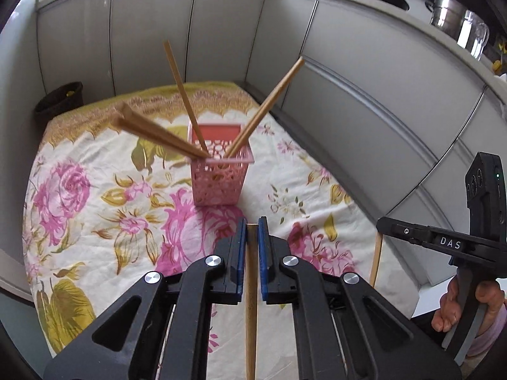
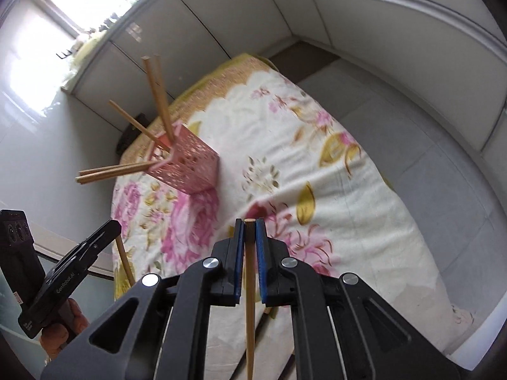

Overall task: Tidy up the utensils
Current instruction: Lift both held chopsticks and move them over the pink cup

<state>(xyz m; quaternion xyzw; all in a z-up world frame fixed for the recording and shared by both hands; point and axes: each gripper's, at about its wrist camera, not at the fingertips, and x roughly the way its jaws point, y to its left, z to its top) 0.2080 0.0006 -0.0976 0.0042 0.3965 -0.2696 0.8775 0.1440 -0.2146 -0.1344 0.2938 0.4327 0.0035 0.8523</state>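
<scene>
Chopstick in left gripper; "DAS" on right gripper.

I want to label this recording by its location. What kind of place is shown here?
Most likely a home kitchen. A low table under a floral cloth stands against grey cabinet fronts; a steel pot sits on the counter above, and a pink basket holds chopsticks.

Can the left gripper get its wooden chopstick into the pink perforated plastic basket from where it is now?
Probably yes. The left gripper is shut on its wooden chopstick, and the pink perforated plastic basket stands straight ahead with bare floral tablecloth between. The leaning chopsticks leave part of the mouth open.
</scene>
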